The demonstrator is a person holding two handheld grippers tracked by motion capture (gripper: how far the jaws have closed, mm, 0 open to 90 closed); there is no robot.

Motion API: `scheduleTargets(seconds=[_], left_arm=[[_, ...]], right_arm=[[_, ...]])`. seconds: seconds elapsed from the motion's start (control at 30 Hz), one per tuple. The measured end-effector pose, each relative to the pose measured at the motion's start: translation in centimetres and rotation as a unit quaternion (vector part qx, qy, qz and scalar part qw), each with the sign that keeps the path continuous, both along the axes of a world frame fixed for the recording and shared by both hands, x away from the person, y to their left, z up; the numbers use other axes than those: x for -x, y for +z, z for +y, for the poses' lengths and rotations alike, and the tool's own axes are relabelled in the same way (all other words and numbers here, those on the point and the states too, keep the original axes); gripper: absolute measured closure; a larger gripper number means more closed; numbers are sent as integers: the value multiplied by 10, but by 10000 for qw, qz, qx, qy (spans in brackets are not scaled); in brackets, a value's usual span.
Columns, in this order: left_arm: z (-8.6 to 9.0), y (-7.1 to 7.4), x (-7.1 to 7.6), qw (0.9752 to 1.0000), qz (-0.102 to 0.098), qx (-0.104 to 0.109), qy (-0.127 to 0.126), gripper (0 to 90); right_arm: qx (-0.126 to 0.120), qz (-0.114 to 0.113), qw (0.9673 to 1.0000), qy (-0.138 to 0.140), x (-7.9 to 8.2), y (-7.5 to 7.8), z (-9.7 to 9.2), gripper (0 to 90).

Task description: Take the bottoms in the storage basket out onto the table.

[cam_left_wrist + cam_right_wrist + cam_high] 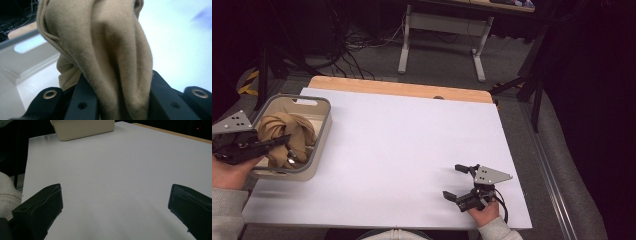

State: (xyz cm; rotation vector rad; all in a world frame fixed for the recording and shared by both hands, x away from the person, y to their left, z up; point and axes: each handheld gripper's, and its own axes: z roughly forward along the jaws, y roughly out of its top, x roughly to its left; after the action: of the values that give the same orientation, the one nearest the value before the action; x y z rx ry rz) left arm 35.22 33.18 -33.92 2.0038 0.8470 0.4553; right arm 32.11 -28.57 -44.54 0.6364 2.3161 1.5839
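A tan cloth (287,132) lies bunched in a beige bin (323,131) at the table's left edge. My left gripper (287,140) reaches into the bin from the left and is shut on the tan cloth (110,50), whose folds are squeezed between the two black jaws in the left gripper view. My right gripper (454,181) rests near the front right of the white table top (412,135), open, with nothing between its fingers (45,205). The bin (82,128) stands far off in the right gripper view.
The white sheet covers a wooden table whose far edge (402,89) shows bare wood. Beyond it stand the white legs of a desk frame (442,30) and cables on the floor. A grey sleeve (7,195) shows at the left of the right gripper view.
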Motion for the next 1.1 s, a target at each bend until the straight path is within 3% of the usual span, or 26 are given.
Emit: scheduleTargets(seconds=[0.6, 0.87, 1.1], left_arm=[[0, 47, -1, 9991, -221, 232, -286, 787], [-9, 57, -5, 9953, -278, 756, -539, 786], [-28, 66, -10, 9925, -369, 880, -769, 786]], right_arm=[[8, -8, 10000, 21, 0, 0, 0, 2], [1, -10, 10000, 36, 0, 0, 1, 2], [-4, -15, 10000, 49, 0, 0, 1, 2]])
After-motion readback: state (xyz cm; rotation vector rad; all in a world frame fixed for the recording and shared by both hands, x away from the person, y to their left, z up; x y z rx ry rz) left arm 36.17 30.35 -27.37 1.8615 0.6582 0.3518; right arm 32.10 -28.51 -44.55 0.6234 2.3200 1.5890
